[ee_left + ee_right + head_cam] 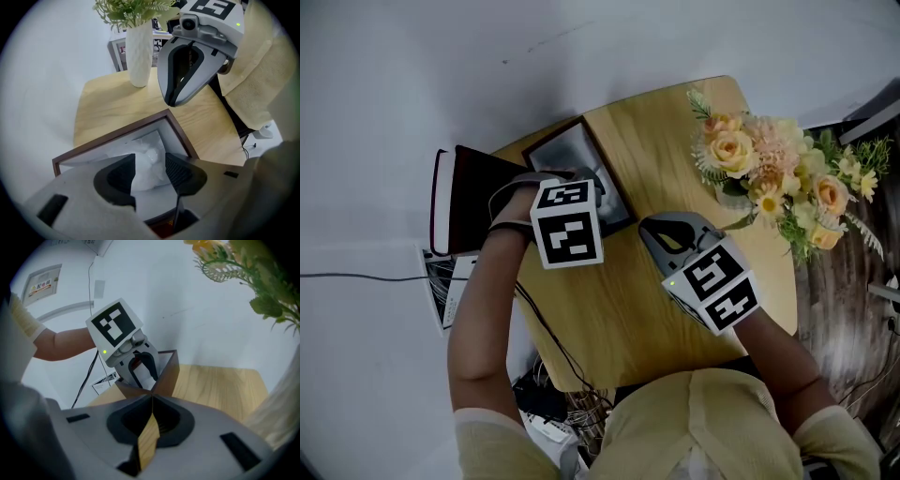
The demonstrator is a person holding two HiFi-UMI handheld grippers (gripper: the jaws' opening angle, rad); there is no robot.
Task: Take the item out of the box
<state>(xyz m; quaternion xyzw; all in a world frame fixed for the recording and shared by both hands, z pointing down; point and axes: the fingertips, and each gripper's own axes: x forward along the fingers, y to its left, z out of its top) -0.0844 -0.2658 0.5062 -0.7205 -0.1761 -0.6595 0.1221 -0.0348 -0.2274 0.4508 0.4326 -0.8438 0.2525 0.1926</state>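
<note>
Here, only left gripper view shows white item (149, 158) in box (108, 138), between spread jaws of left gripper (150, 169). Head view hides it under cube (567, 223). Box at table (675, 141) far-left edge, flowers (769, 178) at right edge. Right gripper (151, 400) closed, empty.

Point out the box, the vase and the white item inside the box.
box (112, 136): left gripper view, far brown rim.
vase (139, 56): left gripper view, middle of its body.
white item (149, 161): left gripper view, its crinkled middle.
</note>
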